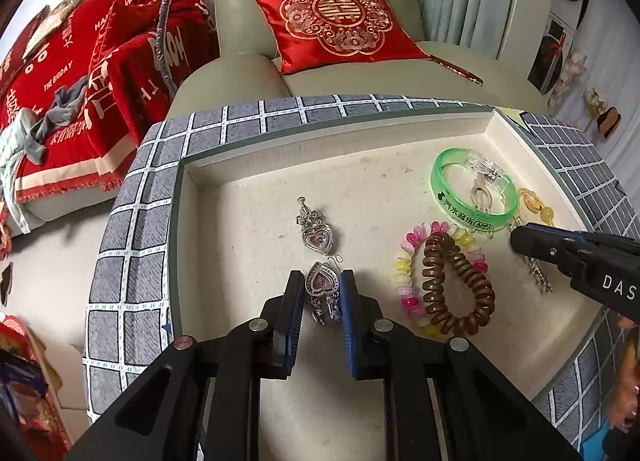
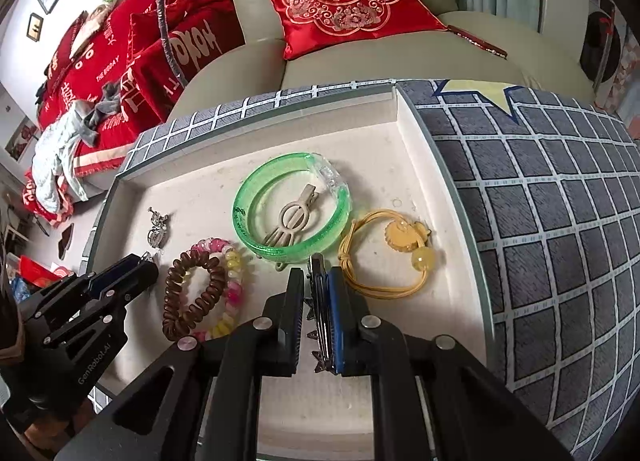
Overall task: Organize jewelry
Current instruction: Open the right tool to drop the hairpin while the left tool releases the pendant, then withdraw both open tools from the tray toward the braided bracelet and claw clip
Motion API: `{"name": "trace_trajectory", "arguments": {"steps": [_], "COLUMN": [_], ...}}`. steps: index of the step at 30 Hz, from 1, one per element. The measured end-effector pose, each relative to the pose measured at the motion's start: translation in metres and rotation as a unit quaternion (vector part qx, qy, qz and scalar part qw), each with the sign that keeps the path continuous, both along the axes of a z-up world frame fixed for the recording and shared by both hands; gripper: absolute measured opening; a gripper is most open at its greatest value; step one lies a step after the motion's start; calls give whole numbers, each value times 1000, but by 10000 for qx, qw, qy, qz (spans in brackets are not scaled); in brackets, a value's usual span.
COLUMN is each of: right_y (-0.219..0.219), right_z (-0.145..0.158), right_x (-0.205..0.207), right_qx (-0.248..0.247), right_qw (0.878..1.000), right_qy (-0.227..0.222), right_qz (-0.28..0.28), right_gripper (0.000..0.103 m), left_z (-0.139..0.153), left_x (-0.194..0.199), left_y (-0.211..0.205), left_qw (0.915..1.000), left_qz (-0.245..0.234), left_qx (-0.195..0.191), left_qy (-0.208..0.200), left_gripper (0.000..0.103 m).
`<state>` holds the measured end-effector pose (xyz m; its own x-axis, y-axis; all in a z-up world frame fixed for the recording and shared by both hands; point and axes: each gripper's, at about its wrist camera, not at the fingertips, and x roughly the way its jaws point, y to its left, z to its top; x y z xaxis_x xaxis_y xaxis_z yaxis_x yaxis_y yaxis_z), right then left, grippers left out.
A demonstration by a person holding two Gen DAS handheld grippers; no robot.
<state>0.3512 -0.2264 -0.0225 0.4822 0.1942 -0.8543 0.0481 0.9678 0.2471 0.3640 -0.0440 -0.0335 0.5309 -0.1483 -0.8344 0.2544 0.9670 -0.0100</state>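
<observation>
1. Heart pendant (image 1: 321, 288), silver w/ pink stone – lying in the shallow white tray (image 1: 224, 189), near-left part; left claw (image 1: 319, 315) closed on it, blue pads on both sides.
2. Second heart pendant (image 1: 316, 230), same type – loose on tray floor just beyond the first, apart from it.
3. Silver hair clip w/ star trim (image 2: 318, 317) – gripped edge-on by right claw (image 2: 316, 319), at tray's near-right part, tip close to green bangle.
4. Green translucent bangle (image 2: 290, 207), clear clasp section – flat in tray, right of centre. Beige hair clip (image 2: 290, 219) lies inside its ring.
5. Brown spiral hair tie (image 2: 192, 293) – rests overlapping a pink/yellow bead bracelet (image 2: 232, 273); both between the two claws.
6. Yellow elastic hair tie w/ amber bead & flower charm (image 2: 384, 257) – right side of tray, next to bangle.
7. Tray sits on a grey cushion w/ white grid pattern (image 2: 540, 221); can't tell what's underneath.
8. Bkgd: pale green sofa (image 1: 256, 21) w/ red embroidered cushion (image 1: 340, 21); red blanket w/ white lettering (image 1: 72, 73) to the left, grey & pale clothes heaped on it.
</observation>
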Motion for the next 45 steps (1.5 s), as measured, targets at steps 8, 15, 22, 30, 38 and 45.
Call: {"name": "trace_trajectory", "arguments": {"steps": [8,15,22,30,38,45], "right_y": [-6,-3,-3,-14,-20,-13], "right_z": [8,19,30,38,41,53], "right_x": [-6,-16,-25,-31,-37,-53], "right_qx": [191,351,406,407,505,494], "right_qw": [9998,9991,9984,9980,9974,9964], "right_qy": [-100,-250,-381,-440,-452,-666], "right_qz": [-54,-27,-84,-184,-247,-173], "right_gripper": [60,60,60,61,66,90], "left_z": [0,9,21,37,46,49], "left_x": [-6,-11,-17,-24,-30,-48], "left_y": [2,-1,0,9,13,21], "left_qw": [10000,9993,9977,9924,9929,9937], "left_qz": [21,56,181,565,493,531], "left_qx": [39,114,119,73,18,17], "left_qy": [-87,-362,-635,-1095,-1078,-985], "left_gripper": [33,33,33,103,103,103]}}
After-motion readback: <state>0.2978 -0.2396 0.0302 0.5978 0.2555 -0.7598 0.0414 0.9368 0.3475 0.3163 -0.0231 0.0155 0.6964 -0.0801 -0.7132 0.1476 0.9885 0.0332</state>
